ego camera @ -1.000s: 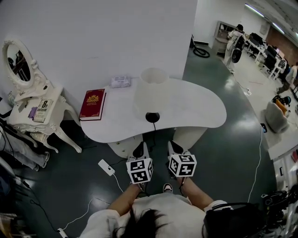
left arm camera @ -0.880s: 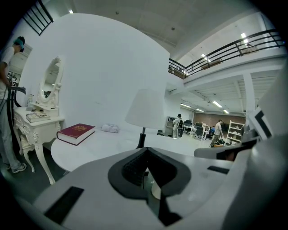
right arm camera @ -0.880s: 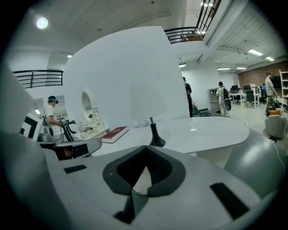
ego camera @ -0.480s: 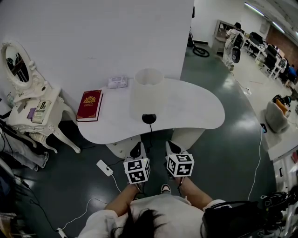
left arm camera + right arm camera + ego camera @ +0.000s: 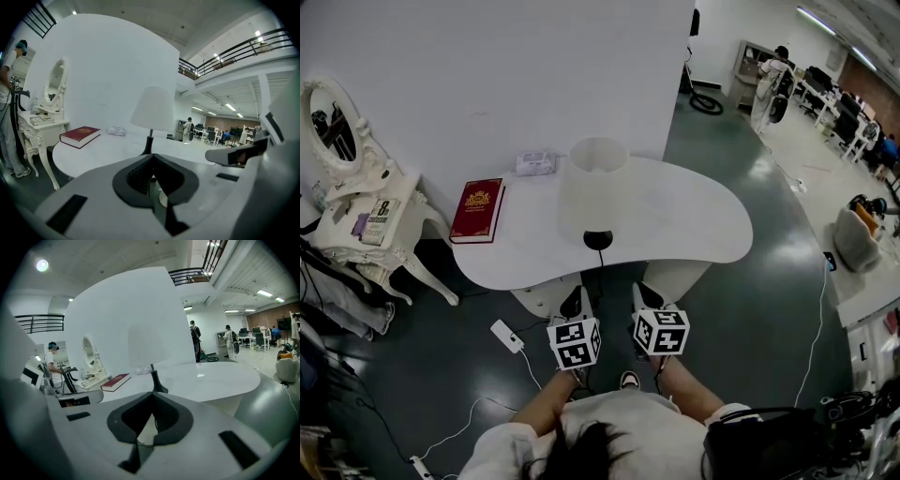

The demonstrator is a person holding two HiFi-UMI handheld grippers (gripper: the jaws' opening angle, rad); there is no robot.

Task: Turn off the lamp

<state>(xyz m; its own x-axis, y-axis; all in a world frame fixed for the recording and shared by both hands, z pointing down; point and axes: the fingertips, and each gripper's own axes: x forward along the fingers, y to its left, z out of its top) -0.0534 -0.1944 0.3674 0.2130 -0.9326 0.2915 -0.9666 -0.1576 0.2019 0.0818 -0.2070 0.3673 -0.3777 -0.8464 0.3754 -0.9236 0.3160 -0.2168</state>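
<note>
Lamp (image 5: 596,192), white shade on dark base, at the near edge of the tabletop (image 5: 694,220), no clear glow, so lit or off undecided; left gripper (image 5: 577,302) and right gripper (image 5: 649,298) both closed, empty, short of that edge.

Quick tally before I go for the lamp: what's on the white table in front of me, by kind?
Lamp: 1
Red book: 1
White soft packet: 1
Total: 3
</note>
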